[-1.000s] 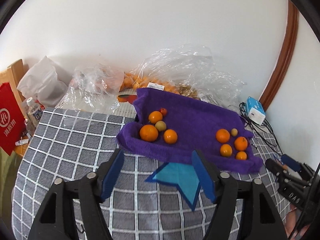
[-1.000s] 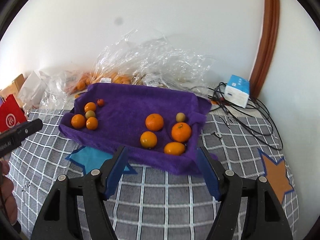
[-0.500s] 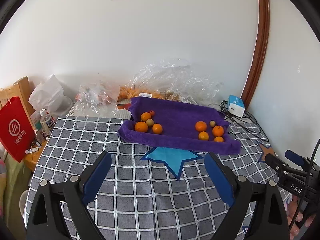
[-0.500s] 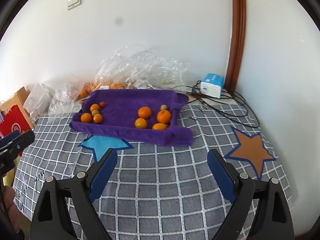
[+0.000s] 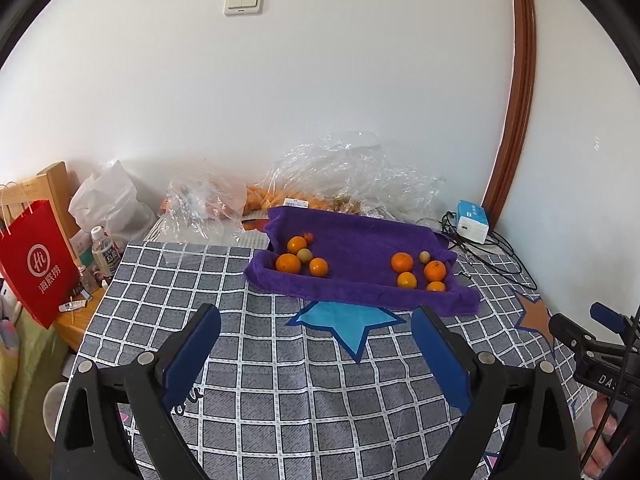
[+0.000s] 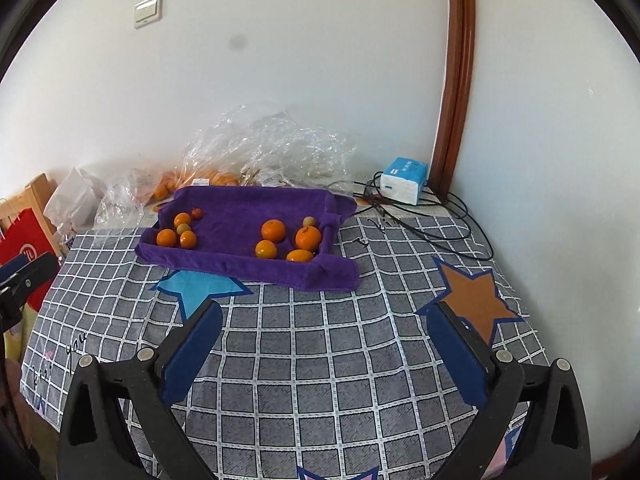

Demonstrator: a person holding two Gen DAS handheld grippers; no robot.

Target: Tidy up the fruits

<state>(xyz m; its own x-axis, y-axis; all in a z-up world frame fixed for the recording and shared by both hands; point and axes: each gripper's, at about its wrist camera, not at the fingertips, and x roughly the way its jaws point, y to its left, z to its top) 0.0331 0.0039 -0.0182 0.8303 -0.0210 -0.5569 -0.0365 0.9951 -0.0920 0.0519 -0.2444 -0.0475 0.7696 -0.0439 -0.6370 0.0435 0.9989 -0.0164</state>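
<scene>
Red paper bag [image 5: 34,258] shows whole only from the left gripper [image 5: 316,354].

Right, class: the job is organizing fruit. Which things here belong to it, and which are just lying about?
Belongs to the job:
- oranges
- purple towel
- left tongs, open
- right tongs, open

Just lying about:
- red bag
- water bottle
- blue-and-white box
- cables

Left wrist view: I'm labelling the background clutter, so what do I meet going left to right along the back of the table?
Red bag → water bottle → white plastic bag → clear plastic bags → blue-and-white box
</scene>
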